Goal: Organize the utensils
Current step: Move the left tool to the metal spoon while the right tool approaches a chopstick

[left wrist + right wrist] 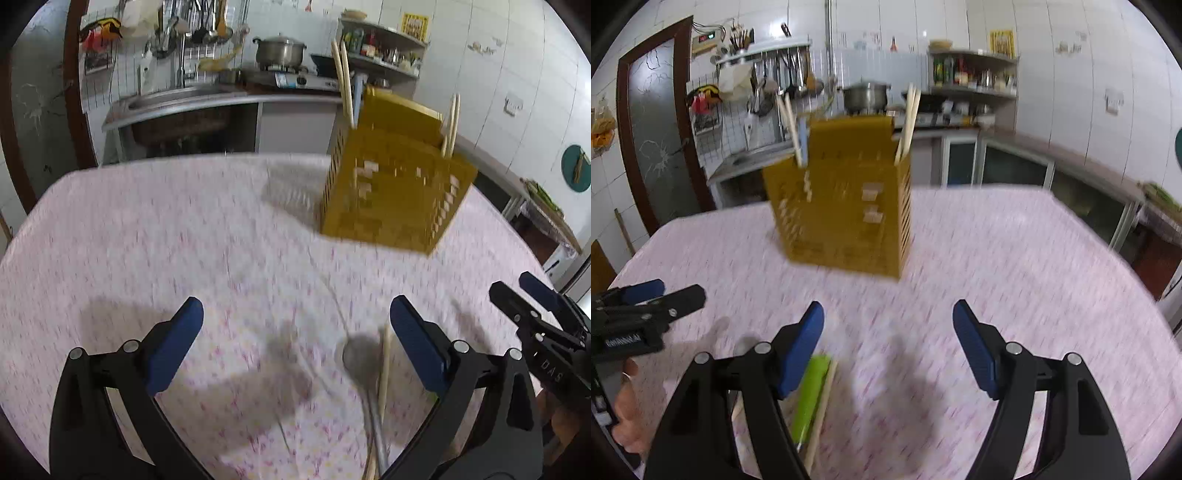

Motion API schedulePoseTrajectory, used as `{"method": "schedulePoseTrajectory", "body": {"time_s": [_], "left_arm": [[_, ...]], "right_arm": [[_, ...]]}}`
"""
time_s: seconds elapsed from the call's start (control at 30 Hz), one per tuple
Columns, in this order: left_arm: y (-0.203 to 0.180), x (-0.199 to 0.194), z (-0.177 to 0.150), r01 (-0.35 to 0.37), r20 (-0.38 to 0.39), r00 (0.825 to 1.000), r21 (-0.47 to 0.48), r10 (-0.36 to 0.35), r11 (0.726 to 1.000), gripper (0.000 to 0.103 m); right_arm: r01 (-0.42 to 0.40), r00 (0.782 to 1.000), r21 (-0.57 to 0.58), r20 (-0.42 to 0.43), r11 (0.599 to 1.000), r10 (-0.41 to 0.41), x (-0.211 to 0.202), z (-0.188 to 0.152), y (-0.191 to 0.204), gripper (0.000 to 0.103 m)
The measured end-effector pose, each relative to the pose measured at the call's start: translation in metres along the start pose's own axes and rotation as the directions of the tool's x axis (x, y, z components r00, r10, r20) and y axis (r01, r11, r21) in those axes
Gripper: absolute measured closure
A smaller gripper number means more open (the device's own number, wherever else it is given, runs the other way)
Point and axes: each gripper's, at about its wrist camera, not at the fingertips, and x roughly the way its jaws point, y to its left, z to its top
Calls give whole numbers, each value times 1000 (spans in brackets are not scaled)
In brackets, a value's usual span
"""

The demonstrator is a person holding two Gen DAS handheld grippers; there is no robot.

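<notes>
Yellow utensil holder (842, 206) upright toward far table (147, 229) edge, chopsticks (908, 122) inside. Metal spoon (360, 356) and green-handled utensil (810, 391) near front edge. Left gripper (295, 343) wide open, empty. Right gripper (888, 347) open, empty.

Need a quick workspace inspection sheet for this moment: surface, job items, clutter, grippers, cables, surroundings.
Surface: table under a pink patterned tablecloth; views are motion-blurred.
Job's things: yellow slotted utensil holder stands upright and holds chopsticks. A metal spoon lies beside a loose chopstick. A green-handled utensil also lies on the cloth.
Clutter: nothing seen.
Grippers: left hand-held gripper open and empty; right hand-held gripper open and empty.
Cables: nothing seen.
Surroundings: kitchen with sink, pot on stove, wall shelf, glass door.
</notes>
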Motion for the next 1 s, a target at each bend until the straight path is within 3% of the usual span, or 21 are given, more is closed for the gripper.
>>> {"method": "schedulePoseTrajectory", "body": {"time_s": [0.27,0.43,0.67,0.8,0.87,1.0], "left_arm": [[-3,15,-27,41,-54,998,-12,-41,999,5],[-2,25,-30,92,-97,991,-30,-94,995,6],[-22,39,-33,107,-153,983,38,-100,994,24],[-33,43,-34,76,-151,987,86,-62,993,25],[-35,45,-32,57,-147,988,101,-42,993,34],[-33,48,-28,51,-150,988,116,-33,992,44]], "right_arm": [[6,999,11,-41,1000,-5,11,-28,1,32],[-13,998,40,-67,999,16,17,-28,-5,32],[0,993,53,-116,999,6,24,-32,-11,36],[-1,993,56,-122,998,8,26,-32,-13,38],[-5,992,51,-123,999,11,27,-32,-12,39],[-1,992,40,-126,999,6,27,-32,-10,40]]}}
